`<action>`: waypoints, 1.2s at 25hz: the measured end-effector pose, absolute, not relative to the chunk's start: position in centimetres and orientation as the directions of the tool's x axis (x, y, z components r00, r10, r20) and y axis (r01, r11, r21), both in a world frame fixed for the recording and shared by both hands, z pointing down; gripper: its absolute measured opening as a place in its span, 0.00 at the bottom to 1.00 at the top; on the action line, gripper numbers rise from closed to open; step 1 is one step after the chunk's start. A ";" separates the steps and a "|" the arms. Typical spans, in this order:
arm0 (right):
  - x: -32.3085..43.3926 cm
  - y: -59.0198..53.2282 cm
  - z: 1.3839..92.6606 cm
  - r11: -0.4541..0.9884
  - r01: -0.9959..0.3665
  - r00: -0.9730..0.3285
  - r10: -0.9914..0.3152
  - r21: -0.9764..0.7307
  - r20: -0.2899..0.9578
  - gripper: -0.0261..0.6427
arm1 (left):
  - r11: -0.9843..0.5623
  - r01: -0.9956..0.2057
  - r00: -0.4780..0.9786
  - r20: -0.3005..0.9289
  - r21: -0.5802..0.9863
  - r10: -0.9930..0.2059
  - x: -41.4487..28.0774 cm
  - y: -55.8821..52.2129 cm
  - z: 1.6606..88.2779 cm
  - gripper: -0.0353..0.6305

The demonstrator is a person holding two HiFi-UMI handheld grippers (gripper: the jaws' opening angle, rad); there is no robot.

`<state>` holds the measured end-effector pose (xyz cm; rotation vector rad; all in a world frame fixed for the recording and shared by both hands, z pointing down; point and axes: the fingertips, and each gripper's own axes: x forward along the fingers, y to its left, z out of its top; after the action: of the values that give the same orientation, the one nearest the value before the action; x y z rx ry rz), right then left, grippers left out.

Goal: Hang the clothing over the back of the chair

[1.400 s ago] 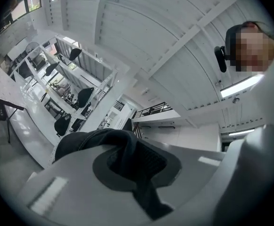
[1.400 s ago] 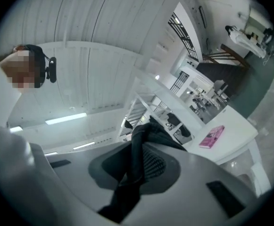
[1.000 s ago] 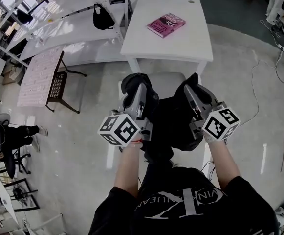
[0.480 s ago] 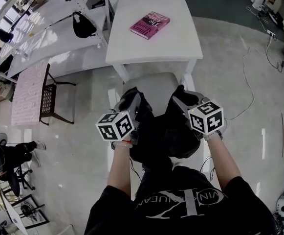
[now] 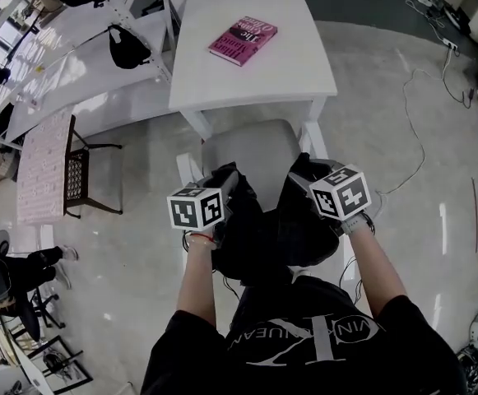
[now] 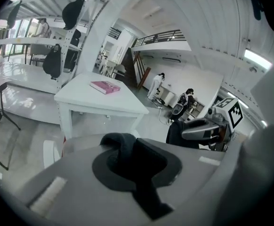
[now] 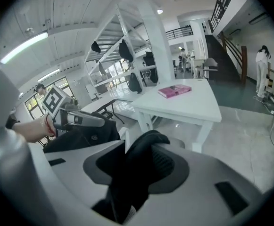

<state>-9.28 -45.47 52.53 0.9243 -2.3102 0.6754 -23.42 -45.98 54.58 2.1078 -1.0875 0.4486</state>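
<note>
A black garment (image 5: 263,229) hangs bunched between my two grippers, over the back of a white chair with a grey seat (image 5: 247,148). My left gripper (image 5: 229,179) is shut on a fold of the cloth (image 6: 134,166) at the garment's left end. My right gripper (image 5: 303,171) is at the right end, and its jaws are opening with a loose fold of the cloth (image 7: 137,173) still standing between them. Each gripper view shows the other gripper across the garment: the right one (image 6: 200,128) and the left one (image 7: 80,119). The cloth hides the chair's back rail.
A white table (image 5: 292,64) stands just beyond the chair, with a pink book (image 5: 243,39) on it. A dark side chair (image 5: 86,167) and long white shelving (image 5: 58,64) are to the left. Cables (image 5: 415,138) trail over the floor at the right.
Both grippers have come down with the garment, which now sits lower against the chair's back. The table and book have shifted up and left in the head view.
</note>
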 end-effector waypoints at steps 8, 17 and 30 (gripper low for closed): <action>-9.9 -45.3 55.4 0.645 -0.720 -0.577 -0.352 -0.257 0.737 0.28 | -0.465 -0.790 0.594 0.688 0.399 -0.417 -22.2 -44.8 57.8 0.11; -10.7 -45.3 59.2 0.617 -0.714 -0.556 -0.211 -0.332 0.804 0.30 | -0.468 -0.743 0.632 0.731 0.478 -0.256 -21.6 -43.3 61.4 0.12; -11.7 -43.5 61.4 0.629 -0.582 -0.565 0.142 -0.515 0.813 0.42 | -0.358 -0.620 0.779 0.601 0.698 -0.177 -22.0 -43.1 61.7 0.29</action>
<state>-11.65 -43.46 61.41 0.3471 -1.9466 1.0088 -21.98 -43.09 61.70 1.9150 -0.6038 0.5254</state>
